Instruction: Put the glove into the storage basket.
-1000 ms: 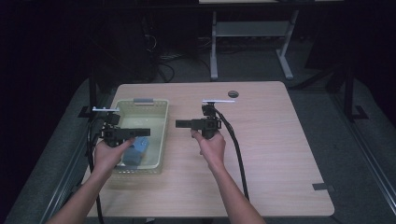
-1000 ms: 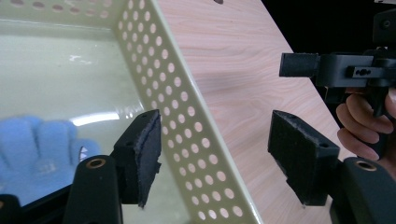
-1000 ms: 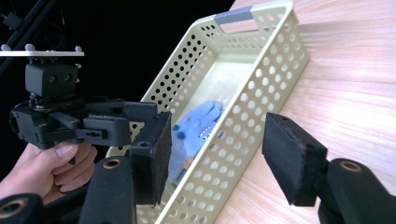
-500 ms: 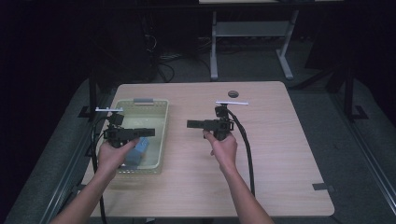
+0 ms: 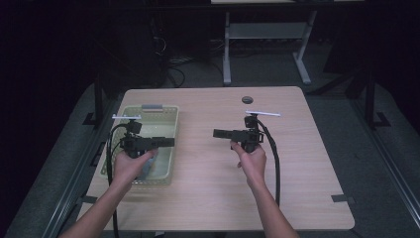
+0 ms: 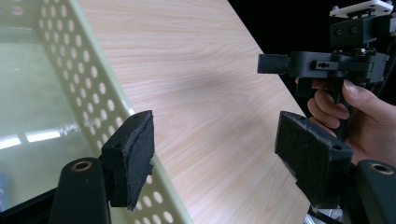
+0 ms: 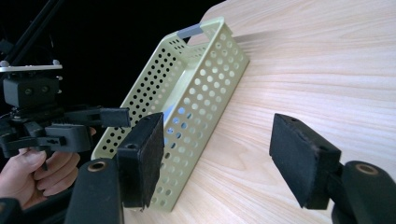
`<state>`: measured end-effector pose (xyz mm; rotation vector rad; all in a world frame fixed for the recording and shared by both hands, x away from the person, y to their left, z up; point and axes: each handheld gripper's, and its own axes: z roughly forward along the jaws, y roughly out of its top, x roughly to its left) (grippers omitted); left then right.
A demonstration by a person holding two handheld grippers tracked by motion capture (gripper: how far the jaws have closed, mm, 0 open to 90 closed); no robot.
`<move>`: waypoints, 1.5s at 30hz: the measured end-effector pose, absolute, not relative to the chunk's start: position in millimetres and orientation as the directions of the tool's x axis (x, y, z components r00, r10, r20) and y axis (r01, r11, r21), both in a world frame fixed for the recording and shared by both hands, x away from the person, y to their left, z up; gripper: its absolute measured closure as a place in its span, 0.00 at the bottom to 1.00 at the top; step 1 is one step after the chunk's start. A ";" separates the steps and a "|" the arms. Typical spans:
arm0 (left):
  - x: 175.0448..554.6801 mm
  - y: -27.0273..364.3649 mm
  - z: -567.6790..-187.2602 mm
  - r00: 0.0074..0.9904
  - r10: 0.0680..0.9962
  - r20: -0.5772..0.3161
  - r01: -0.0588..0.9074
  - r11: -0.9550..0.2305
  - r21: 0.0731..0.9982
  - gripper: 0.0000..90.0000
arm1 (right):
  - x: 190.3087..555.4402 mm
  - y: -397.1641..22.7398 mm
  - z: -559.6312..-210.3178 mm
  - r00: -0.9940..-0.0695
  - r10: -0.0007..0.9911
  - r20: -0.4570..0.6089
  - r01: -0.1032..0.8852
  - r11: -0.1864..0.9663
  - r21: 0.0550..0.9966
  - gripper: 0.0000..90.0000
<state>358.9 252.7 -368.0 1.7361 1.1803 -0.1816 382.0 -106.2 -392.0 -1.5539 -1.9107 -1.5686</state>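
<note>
Your left gripper (image 5: 168, 142) is released, jaws spread with nothing between them; its pads (image 6: 133, 154) straddle the basket's near wall in the left gripper view, so it hangs over that rim, not on it. Your right gripper (image 5: 218, 133) is also released and empty, pads (image 7: 299, 156) wide apart, held over bare table (image 5: 307, 198) and aimed back at the basket (image 5: 166, 110). Both look parked between moves, likely staying clear while the next reach is lined up. The basket sits at the table's left side, grey handle on its far end, with a blue item (image 5: 146, 168) low inside, half hidden under your left hand (image 5: 130, 166) in the high view. The right gripper view shows a blue patch through the wall holes; the left gripper view catches your right hand (image 6: 348, 109) on its grip.
</note>
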 end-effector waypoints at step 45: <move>335.0 146.1 -381.6 0.643 0.511 -0.571 0.725 -0.165 0.669 0.29 | 342.3 -206.3 -417.9 -0.322 0.623 0.713 0.800 -0.224 0.557 0.35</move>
